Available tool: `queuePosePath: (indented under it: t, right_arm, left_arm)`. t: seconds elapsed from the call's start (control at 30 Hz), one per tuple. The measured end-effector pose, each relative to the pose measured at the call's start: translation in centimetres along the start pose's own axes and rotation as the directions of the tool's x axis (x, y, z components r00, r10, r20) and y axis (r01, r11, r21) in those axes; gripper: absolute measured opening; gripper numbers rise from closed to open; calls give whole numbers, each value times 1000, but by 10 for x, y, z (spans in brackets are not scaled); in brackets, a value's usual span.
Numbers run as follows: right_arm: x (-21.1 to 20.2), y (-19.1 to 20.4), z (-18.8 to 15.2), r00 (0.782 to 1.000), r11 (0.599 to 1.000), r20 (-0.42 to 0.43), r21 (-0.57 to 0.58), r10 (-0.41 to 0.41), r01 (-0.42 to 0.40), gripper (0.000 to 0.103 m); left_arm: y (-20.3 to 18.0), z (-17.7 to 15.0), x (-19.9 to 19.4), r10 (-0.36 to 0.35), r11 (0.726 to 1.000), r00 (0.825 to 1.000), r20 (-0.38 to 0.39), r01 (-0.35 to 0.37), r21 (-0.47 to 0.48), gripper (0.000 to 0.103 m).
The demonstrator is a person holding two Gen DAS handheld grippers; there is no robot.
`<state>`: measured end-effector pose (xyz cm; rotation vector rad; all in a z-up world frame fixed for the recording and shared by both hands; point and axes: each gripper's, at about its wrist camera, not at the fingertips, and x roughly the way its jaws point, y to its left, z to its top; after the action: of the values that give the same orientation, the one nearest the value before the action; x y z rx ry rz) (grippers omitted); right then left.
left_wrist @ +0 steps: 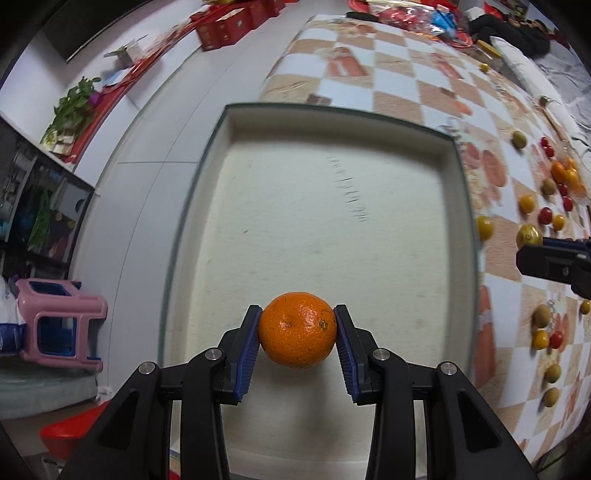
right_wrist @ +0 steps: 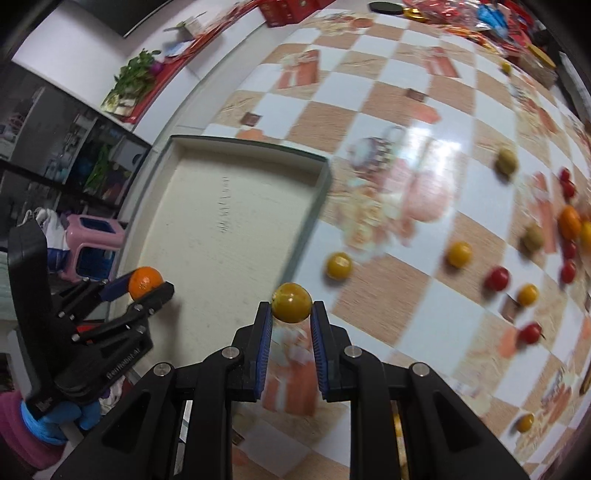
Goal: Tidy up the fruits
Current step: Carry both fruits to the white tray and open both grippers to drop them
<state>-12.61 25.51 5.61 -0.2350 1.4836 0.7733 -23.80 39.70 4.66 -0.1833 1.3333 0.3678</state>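
Left wrist view: left tool [left_wrist: 298, 329] clamps mandarin orange [left_wrist: 297, 329] between blue pads, bottom centre, above white tray [left_wrist: 453, 155], likely for drop-off there. Tray floor bare; nothing blocks descent. Loose fruits [left_wrist: 554, 192] scattered on checkered tabletop [left_wrist: 399, 85], right edge.

Right wrist view: right tool [right_wrist: 291, 319] nearly closed, pinching small yellow tomato [right_wrist: 291, 301], lower centre, above tabletop just right of tray rim; probably headed same way. Left tool with orange at lower left, over tray, could crowd it.

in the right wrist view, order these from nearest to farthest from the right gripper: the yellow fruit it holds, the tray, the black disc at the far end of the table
1. Yellow fruit, pinched between the right gripper's jaws.
2. Tray, up and left.
3. Black disc, top edge, far end.
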Motion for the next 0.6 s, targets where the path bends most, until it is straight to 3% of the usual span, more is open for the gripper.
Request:
queuePosePath:
  t: [0.37, 0.5, 0.6]
  right_arm:
    - [63, 40, 36, 994, 996, -100, -74, -54, 46, 24]
    - [76, 50, 37, 986, 991, -142, -118, -86, 70, 27]
    - [77, 49, 37, 987, 994, -148, -97, -63, 49, 42]
  left_arm:
    - [14, -11, 21, 25, 1000, 1000, -19, -25, 15, 42]
    - [14, -17, 19, 17, 1000, 1000, -15, -17, 14, 74]
    - [14, -20, 15, 20, 999, 1000, 2, -20, 30, 74]
